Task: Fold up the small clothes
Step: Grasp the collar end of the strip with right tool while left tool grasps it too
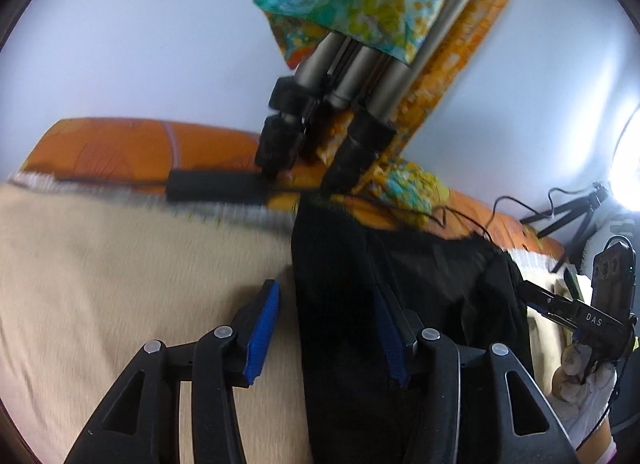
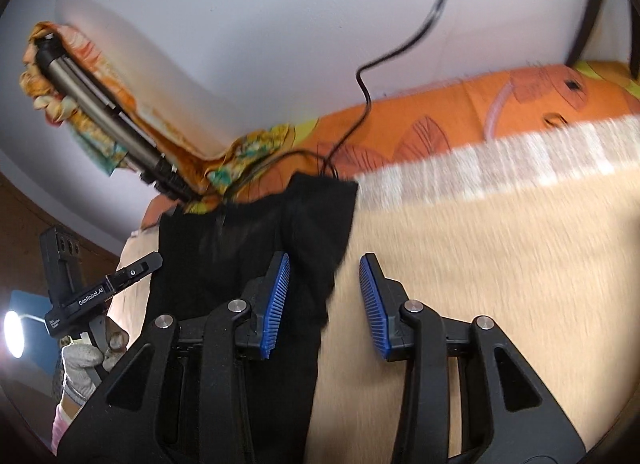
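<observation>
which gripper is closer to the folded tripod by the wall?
Left. The left gripper faces the tripod just beyond the black garment. From the right gripper, the tripod sits farther off, up to its left.

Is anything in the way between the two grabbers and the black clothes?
Nothing visible is. The black garment lies on the beige cloth, and both the left gripper and the right gripper are open right at its edges. The tripod and cable sit beyond it, near the far end.
</observation>
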Motion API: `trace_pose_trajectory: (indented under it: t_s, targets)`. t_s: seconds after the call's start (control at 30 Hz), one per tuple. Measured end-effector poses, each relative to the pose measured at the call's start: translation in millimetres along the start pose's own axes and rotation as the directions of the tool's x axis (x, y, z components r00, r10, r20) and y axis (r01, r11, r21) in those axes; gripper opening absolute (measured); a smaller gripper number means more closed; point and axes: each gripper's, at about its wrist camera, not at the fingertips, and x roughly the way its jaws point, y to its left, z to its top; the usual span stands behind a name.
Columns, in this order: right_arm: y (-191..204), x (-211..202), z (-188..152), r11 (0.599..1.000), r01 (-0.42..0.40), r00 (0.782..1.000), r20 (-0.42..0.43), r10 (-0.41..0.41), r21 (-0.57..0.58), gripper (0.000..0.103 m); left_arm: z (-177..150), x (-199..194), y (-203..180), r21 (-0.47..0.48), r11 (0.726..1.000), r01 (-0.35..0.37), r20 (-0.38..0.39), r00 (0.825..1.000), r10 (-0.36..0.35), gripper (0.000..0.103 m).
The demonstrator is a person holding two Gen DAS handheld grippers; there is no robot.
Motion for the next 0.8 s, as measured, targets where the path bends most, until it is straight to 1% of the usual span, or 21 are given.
trace_pose_trajectory:
  t_s: [0.1,0.2,0.23,0.27,0.3,0.33,0.37,0.4,0.47,0.57,0.7,0.8]
  targets:
    - [2.3,9.7,9.6,1.0,-0.008,1.0,0.001,0.008,-0.012,0.039,10.0,8.5,0.1,-0.004,1.0,0.006,0.008,1.0,-0.006,0.051]
    - [8.0,18.1,14.8,0.999,-0.017,1.0,-0.008,0.017,-0.036,0.039,13.1,13.2,-2.0,0.026,0.999,0.019,0.02,1.0,-0.019,0.049]
    - [9.8,20.1,16.2,0.999,-0.018,1.0,-0.01,0.018,-0.04,0.039,13.3,14.3,-2.8,0.04,0.999,0.014,0.025,1.0,-0.015,0.04]
    - [10.8,21.9,17.4,0.999,-0.014,1.0,-0.01,0.013,-0.044,0.034,10.7,12.3,-3.7,0.046,0.999,0.009,0.027,1.0,-0.011,0.035]
    - [13.2,24.5,18.2,0.999,-0.003,1.0,-0.012,0.003,-0.05,0.03,10.7,16.1,-4.2,0.051,0.999,0.009,0.023,1.0,-0.011,0.025]
    - [14.6,27.3,18.9,0.998,0.001,1.0,-0.018,-0.002,-0.057,0.018,10.7,17.5,-4.2,0.052,0.999,0.013,0.021,1.0,-0.014,0.019]
    - [16.6,29.5,18.5,0.998,0.005,1.0,-0.027,-0.007,-0.069,0.011,10.8,17.8,-3.5,0.05,0.999,0.021,0.019,1.0,-0.022,0.011]
    - [17.6,29.2,18.2,0.996,0.015,0.999,-0.027,-0.017,-0.084,0.011,10.8,19.1,-2.4,0.045,0.999,0.028,0.01,1.0,-0.028,0.004]
    - [20.9,25.2,16.9,0.993,0.028,0.999,-0.013,-0.03,-0.111,0.008,10.1,18.7,-1.7,0.044,0.998,0.037,0.007,0.999,-0.038,0.001]
    - [27.1,18.0,15.8,0.991,0.037,0.999,0.019,-0.035,-0.128,0.007,7.7,10.0,-2.5,0.052,0.997,0.048,0.012,0.999,-0.049,0.0]
    - [35.7,-3.4,16.2,0.99,0.007,0.998,0.061,0.001,-0.139,0.006,2.7,-15.7,-5.9,0.067,0.994,0.082,0.032,0.996,-0.084,0.0]
    - [48.0,-24.1,16.0,0.986,-0.019,0.996,0.084,0.033,-0.168,0.006,-0.1,-37.2,-18.4,0.105,0.99,0.096,0.053,0.993,-0.102,0.0]
